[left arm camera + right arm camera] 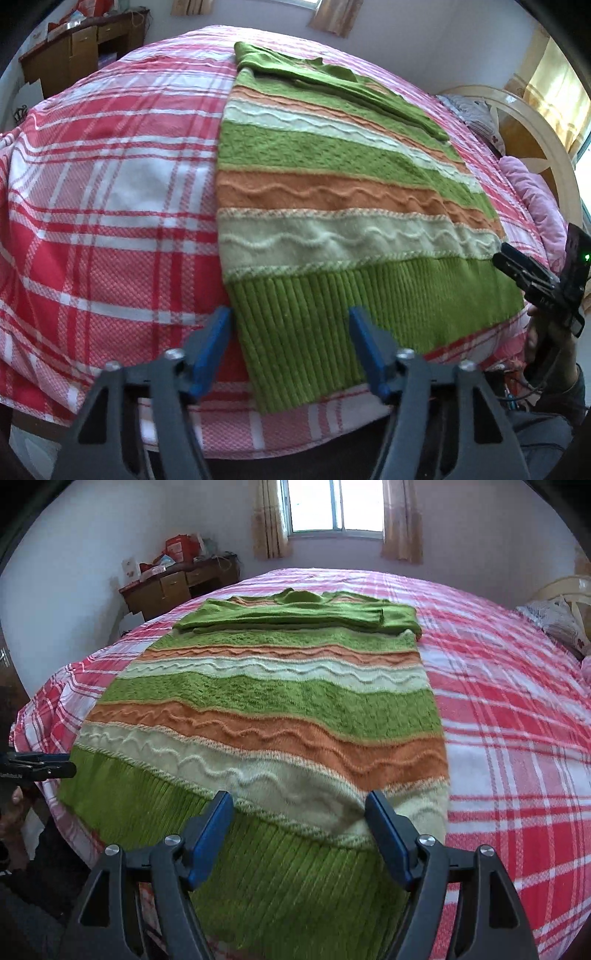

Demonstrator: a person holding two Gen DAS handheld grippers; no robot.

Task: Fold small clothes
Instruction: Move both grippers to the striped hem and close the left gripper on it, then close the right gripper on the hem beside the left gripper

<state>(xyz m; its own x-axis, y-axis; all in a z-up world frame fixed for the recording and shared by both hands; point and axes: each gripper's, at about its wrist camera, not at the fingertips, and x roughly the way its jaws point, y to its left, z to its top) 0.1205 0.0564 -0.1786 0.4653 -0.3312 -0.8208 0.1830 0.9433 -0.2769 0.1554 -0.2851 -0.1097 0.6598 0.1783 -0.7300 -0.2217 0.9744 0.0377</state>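
Note:
A knitted sweater (332, 184) striped in green, orange and cream lies flat on the bed, its ribbed green hem nearest me and its sleeves folded across the chest at the far end. My left gripper (289, 317) is open over the hem's left corner, with one blue finger (212, 343) just outside the sweater's edge and the other on the ribbing. My right gripper (298, 801) stands open over the right part of the sweater (280, 701), hem cloth between its fingers but not pinched. Each gripper also shows in the other's view, the right gripper (532, 269) and the left gripper (44, 768).
A red and white plaid cover (110, 192) spreads over the whole bed. A wooden desk (177, 587) with clutter stands by the far wall under a curtained window (332, 506). A curved headboard (535, 133), pillows and a pink quilt (535, 195) lie at the bed's right end.

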